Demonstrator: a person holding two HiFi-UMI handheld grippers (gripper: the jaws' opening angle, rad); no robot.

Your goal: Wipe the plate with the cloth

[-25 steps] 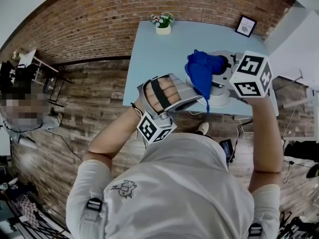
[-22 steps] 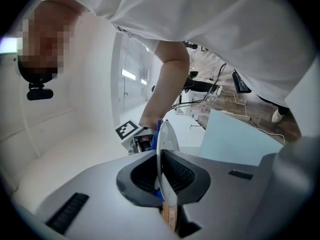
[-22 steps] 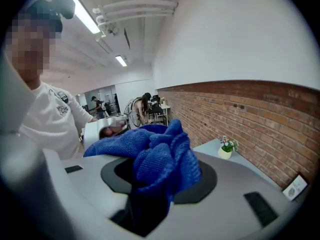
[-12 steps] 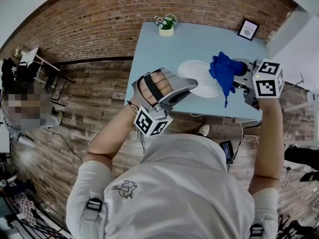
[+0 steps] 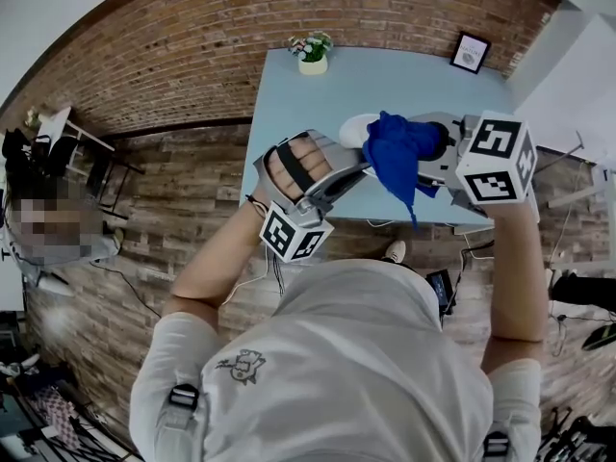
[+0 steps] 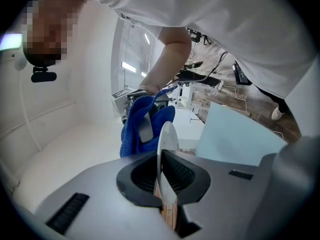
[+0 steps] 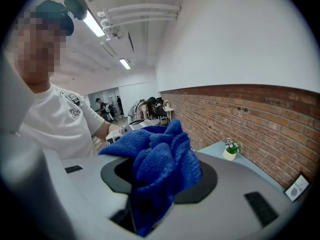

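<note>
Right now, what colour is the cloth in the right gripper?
Blue cloth, clearest in the right gripper view.

Table (image 5: 385, 85): light blue, rectangular.
Far edge, towards the left: small pot of flowers (image 5: 313, 48).
Far right corner: framed picture (image 5: 471, 52).

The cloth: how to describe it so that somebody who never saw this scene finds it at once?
Find the pale blue table; above its near edge both grippers meet. The cloth is the bunched, deep-blue towel clamped in the right gripper, next to the white plate that the left gripper holds. It alone is soft and dark blue.
</note>
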